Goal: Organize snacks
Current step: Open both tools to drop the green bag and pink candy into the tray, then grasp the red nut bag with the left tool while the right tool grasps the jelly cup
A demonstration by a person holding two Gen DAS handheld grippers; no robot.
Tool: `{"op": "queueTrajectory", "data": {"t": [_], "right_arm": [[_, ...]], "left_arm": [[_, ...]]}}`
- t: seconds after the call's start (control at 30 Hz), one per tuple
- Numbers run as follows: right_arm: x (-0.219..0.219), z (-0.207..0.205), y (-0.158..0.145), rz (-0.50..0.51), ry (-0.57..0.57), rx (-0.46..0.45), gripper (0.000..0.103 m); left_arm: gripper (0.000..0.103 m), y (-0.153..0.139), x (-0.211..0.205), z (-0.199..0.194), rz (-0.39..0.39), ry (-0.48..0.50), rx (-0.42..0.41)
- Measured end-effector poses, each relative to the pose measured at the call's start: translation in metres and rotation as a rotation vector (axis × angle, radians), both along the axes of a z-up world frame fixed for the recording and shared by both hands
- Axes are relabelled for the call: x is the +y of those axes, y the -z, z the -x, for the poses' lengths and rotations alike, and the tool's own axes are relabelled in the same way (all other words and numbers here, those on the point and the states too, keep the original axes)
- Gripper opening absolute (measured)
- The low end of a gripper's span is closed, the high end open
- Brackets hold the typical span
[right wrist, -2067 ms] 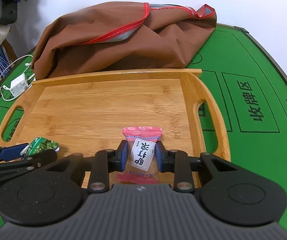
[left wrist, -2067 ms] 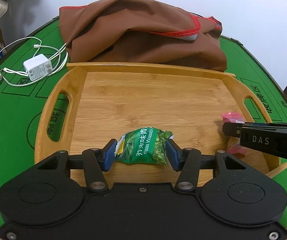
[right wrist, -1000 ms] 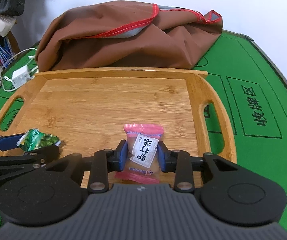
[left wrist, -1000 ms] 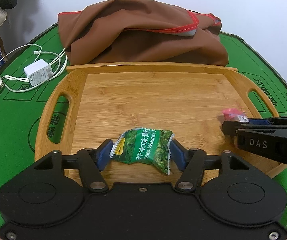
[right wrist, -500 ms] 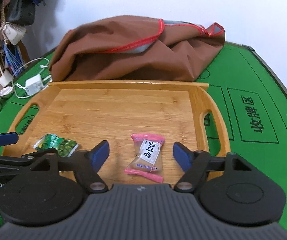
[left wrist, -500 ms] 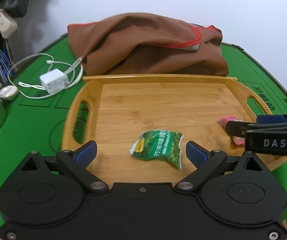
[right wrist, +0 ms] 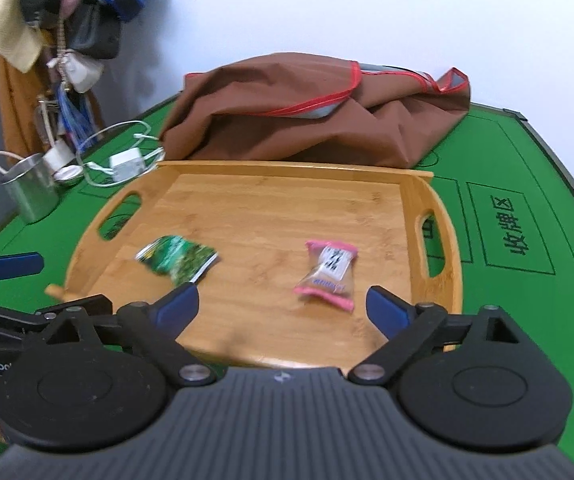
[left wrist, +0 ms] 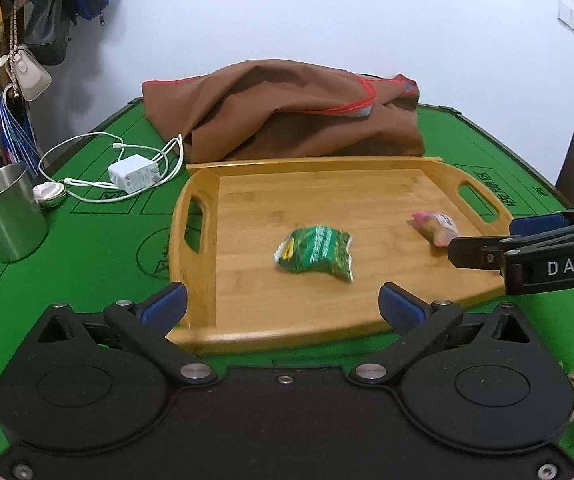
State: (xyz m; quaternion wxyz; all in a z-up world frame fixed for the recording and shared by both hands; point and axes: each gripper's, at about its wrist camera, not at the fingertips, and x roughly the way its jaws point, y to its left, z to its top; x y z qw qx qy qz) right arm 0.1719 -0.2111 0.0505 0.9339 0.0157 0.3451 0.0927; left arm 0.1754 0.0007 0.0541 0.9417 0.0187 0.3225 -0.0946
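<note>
**Clerk:** Item one, green snack packet: it lay flat on the floor of the wooden tray, left of middle. Item two, pink-edged candy: flat on the same tray, toward the right handle, well apart from the packet. My reading is that you set both inside the rim so the snacks sat gathered in one place.

**Operator:** And my tools?

**Clerk:** Your left gripper was spread wide and its jaws were opening. Nothing sat between them; the packet lay beyond the tips, untouched. Your right gripper was likewise wide, with jaws opening. The candy lay just ahead of its blue pads, clear of both.

**Operator:** Anything else listed?

**Clerk:** Brown cloth behind the tray; white charger and steel cup to its left, on the green table.
</note>
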Motion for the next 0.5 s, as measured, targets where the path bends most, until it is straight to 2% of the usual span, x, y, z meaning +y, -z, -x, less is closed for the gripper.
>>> {"op": "queueTrajectory", "data": {"t": [0.2,0.5], "right_arm": [[0.002,0.029,0.002,-0.016,-0.048,-0.024,0.103],[-0.002,0.072,0.012,0.001,-0.089,-0.051,0.103]], "left_arm": [[0.103,0.002,0.007,0.032,0.006,0.003,-0.028],[0.103,0.008,0.02,0.069,0.023,-0.007,-0.042]]}}
